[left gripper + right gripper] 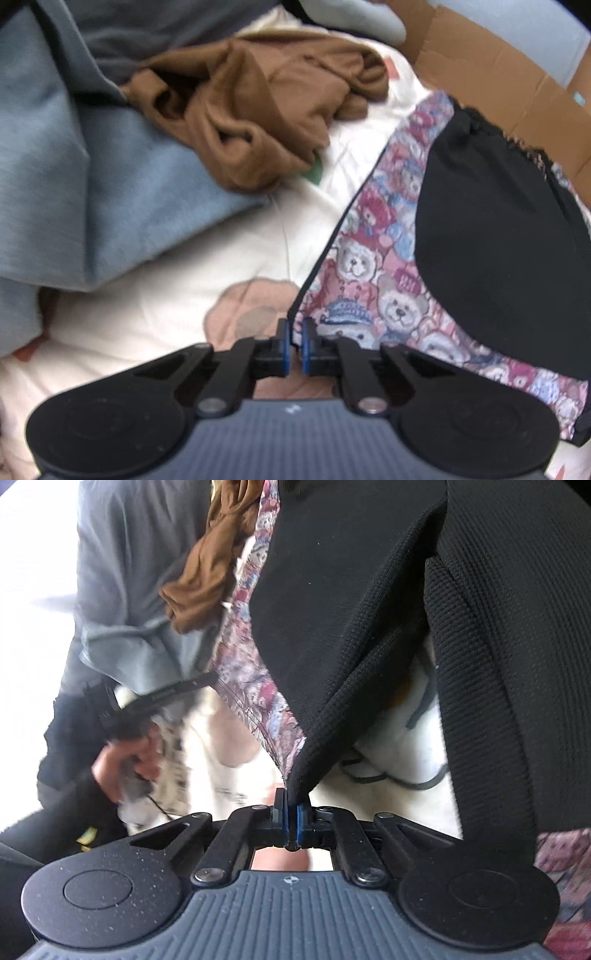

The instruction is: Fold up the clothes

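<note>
Between the blue pads of the right hand-held gripper (291, 814), a corner of the teddy-bear print garment (373, 266) is pinched tight, black side and printed side together. From that corner its black lining (332, 609) rises taut and the cloth hangs above the white bedding (391, 797). At the left hand-held gripper (294, 341), the pads stand narrow with a slim gap, closing about the garment's dark-bound corner edge; whether they bite it I cannot tell. Farther out, the printed cloth lies spread with the black panel over it. Beyond lie a crumpled brown garment (258, 107), blue-grey clothes (122, 192) and a cardboard box (491, 59). Judging by this, a fold of the printed garment is in hand. Next, both corners need secure grips and an even carry.
</note>
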### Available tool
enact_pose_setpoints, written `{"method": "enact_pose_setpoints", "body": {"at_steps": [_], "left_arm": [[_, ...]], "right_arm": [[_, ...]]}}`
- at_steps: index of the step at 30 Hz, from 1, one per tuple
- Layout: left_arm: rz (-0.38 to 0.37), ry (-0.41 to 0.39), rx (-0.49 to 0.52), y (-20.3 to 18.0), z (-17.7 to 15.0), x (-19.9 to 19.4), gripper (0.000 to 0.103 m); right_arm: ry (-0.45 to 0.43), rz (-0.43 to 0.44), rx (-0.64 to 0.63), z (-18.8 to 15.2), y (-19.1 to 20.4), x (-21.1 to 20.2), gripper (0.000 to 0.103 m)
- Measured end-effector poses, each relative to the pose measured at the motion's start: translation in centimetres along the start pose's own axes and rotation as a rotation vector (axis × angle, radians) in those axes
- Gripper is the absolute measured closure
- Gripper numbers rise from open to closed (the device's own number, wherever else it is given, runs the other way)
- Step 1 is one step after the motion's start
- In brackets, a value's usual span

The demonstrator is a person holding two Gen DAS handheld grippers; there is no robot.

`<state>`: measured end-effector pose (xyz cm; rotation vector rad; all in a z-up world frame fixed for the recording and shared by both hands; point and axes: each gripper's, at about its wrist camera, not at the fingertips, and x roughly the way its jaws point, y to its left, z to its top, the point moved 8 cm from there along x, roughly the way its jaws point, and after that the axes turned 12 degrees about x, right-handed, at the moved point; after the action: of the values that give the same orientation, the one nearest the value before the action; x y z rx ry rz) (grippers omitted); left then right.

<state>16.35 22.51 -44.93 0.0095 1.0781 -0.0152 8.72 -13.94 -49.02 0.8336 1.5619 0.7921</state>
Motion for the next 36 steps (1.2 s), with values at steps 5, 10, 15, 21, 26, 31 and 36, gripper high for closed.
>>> {"method": "enact_pose_setpoints", "body": {"at_steps": [5,10,15,21,26,31,36], "left_arm": [[0.012,-0.009,0.029,0.1,0.7,-1.6,0.097],[0.036,0.016,0.060,0.1,0.4,-1.2,0.097],[0.059,0.056,0.077,0.2,-0.7,0.1,0.097],[0.104,0.114,0.092,-0.1,-1.2,1.9,0.091],[0.156,0.069,0.087,0.2,0.6,0.5,0.087],[0.148,0.002,0.087,-0.9,3.5,0.0,0.087],[0.085,-0.047,0.126,-4.0,6.7,0.7,0.087]], "right_arm": [[0.006,0.043,0.024,-0.2,0.6,-0.4,0.102],[0.022,0.015,0.012,-0.5,0.7,0.2,0.102],[0.030,-0.077,-0.001,-0.6,-0.3,1.4,0.102],[0.045,-0.203,-0.049,-0.9,-1.3,2.2,0.099],[0.042,-0.219,-0.129,-0.9,-0.3,0.0,0.097],[-0.055,-0.227,-0.198,0.7,0.8,-3.6,0.086],[-0.194,-0.241,-0.225,3.4,1.5,-7.5,0.075]]}}
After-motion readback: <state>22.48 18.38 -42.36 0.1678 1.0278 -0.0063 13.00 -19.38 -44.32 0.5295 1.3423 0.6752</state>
